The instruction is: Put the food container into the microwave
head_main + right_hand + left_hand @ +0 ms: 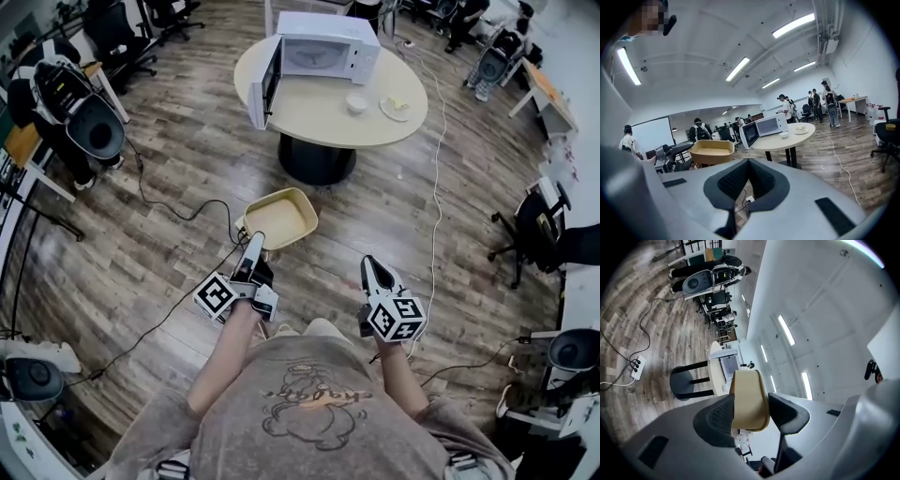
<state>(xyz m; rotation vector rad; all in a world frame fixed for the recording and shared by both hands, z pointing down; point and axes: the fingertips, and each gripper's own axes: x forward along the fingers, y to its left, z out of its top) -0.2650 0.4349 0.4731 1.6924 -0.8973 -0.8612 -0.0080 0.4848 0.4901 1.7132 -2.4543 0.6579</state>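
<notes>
A tan, empty food container (278, 218) hangs over the wood floor in front of me. My left gripper (253, 246) is shut on its near rim. In the left gripper view the container (749, 399) stands edge-on between the two pads. My right gripper (375, 272) is shut on nothing, to the right of the container (711, 152) and apart from it. The white microwave (323, 47) stands on the round table (319, 117) ahead, with its door (265, 89) swung open to the left. It also shows as a microwave (771, 125) in the right gripper view.
A small bowl (356, 103) and a plate (396, 108) sit on the table right of the microwave. Cables (178, 211) and a white cord (437, 187) run across the floor. Office chairs (94, 127) stand left and another chair (534, 230) right. People (815, 105) stand far back.
</notes>
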